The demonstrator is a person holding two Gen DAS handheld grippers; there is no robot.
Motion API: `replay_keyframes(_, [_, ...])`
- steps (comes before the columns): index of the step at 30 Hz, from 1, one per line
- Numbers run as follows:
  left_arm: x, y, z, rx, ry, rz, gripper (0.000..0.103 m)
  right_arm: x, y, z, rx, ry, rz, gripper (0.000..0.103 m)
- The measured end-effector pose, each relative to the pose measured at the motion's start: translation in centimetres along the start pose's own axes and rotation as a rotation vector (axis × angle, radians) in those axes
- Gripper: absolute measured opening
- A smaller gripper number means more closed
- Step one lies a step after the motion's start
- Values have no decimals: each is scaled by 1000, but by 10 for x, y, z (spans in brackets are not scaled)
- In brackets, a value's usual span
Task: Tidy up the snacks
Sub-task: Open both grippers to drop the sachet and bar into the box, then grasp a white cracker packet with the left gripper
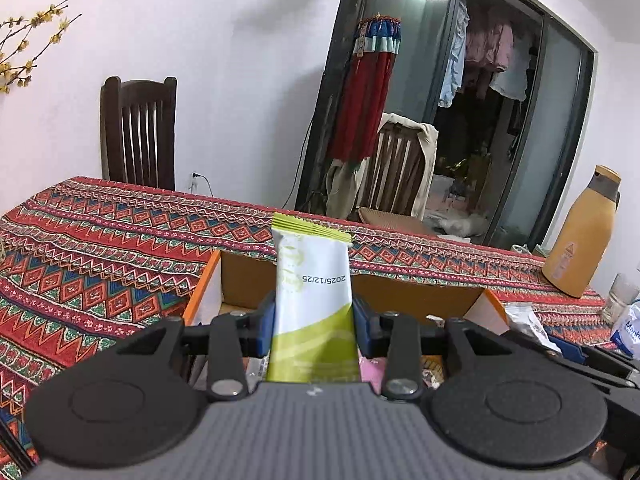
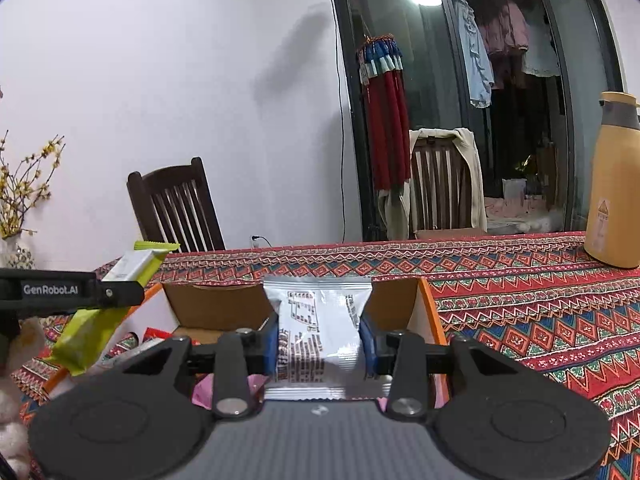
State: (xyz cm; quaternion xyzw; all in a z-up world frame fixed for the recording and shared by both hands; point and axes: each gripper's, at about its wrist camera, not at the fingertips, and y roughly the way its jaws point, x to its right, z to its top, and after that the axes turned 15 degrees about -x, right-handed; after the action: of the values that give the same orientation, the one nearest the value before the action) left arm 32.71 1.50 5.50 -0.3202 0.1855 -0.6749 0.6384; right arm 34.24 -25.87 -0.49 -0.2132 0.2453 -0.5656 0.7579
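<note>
My left gripper (image 1: 314, 326) is shut on a green and white snack bar (image 1: 310, 280), which stands upright between the blue pads over an open cardboard box (image 1: 392, 286) with an orange rim. In the right wrist view the same bar (image 2: 120, 280) shows at the left, tilted in the left gripper's black finger (image 2: 80, 292). My right gripper (image 2: 322, 346) is shut on a silver snack packet (image 2: 320, 320) with dark print, held above the box (image 2: 208, 304). Pink packaging (image 2: 204, 390) lies in the box below.
The box rests on a red patterned tablecloth (image 1: 100, 248). An orange thermos (image 1: 580, 240) and a glass (image 1: 620, 296) stand at the right, with a white packet (image 1: 524, 320) near them. Dark chairs (image 2: 180, 208) line the far side. A vase of yellow flowers (image 2: 20, 200) is at the left.
</note>
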Motion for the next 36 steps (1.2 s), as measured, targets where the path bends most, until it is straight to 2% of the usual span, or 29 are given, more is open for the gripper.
replay_keyframes(14, [9,3,-7,-6,29,9,40,-4,6,-6,-15,-12,-13,39])
replay_keyframes(15, [9,2,-8,0,29,7,41,-5,6,-6,-15,-10,-15,45])
replay_keyframes(16, [8,2,-8,7,27,5,52,-4,6,-6,-16,-6,-15,52])
replay_keyframes(17, [7,1,-8,13,19,4,76,-3,6,-5,-12,2,-14,72])
replay_keyframes(18, [6,-1,-8,24,7,11,90,-2,4,-4,-4,9,-16,93])
replay_keyframes(19, [6,-3,-9,42,-6,26,103,-1,3,-5,5,13,-21,100])
replay_keyframes(20, [5,-6,-10,64,-16,40,103,-1,0,-5,21,19,-25,103])
replay_keyframes(33, [6,-17,-6,64,-46,56,103,4,-18,-1,72,36,-28,103])
replay_keyframes(36, [8,-26,-5,54,-36,71,103,6,-27,4,42,38,-6,103])
